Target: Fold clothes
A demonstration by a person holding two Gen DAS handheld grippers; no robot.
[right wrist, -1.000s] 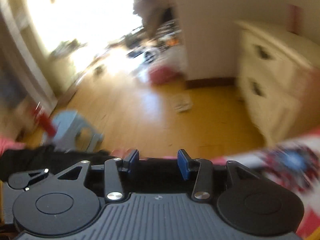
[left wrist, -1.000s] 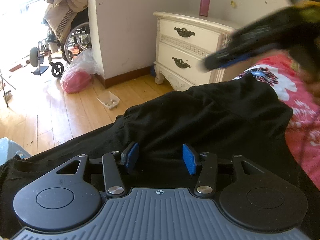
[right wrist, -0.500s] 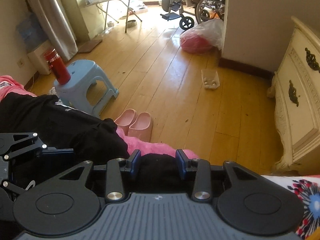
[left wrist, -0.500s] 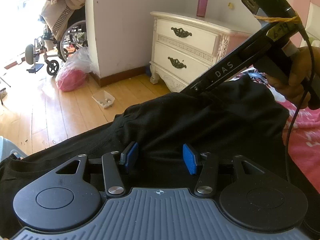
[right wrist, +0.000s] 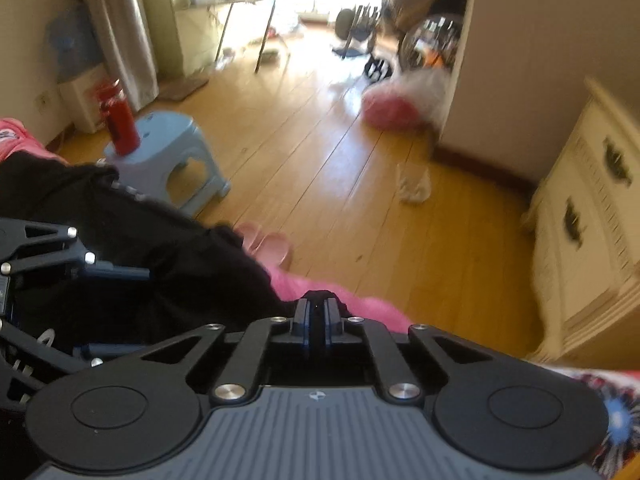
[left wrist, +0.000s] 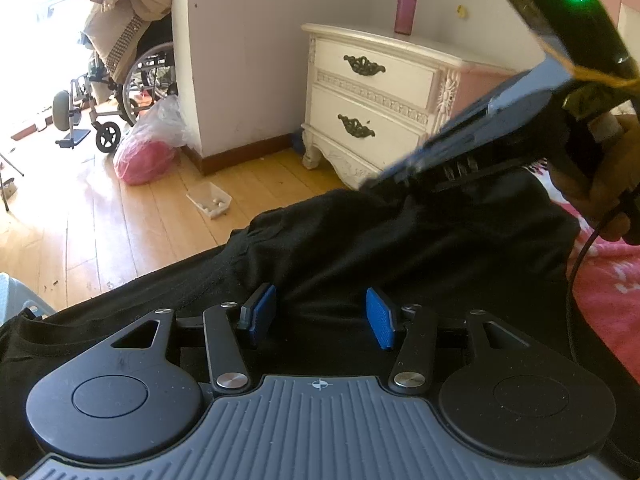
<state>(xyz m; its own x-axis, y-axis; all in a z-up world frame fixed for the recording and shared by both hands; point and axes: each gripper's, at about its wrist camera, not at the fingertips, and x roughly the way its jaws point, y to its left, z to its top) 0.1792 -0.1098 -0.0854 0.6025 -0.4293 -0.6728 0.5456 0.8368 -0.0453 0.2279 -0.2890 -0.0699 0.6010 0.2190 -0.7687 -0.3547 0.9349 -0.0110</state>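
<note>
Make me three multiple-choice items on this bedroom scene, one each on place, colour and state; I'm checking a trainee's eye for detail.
1. Where does the red bottle stand?
A. on the blue stool
B. on the nightstand
C. on the floor

2. What colour is the garment on the bed?
A. white
B. black
C. grey

3. How is the right tool set?
A. wide open over bare floor
B. open around a slipper
C. shut on a pinch of the garment

Answers: 1 A, the bottle rises from the stool's top. 2 B, the cloth is black in both views. 3 C, its pads stand together with black cloth nipped between them.
</note>
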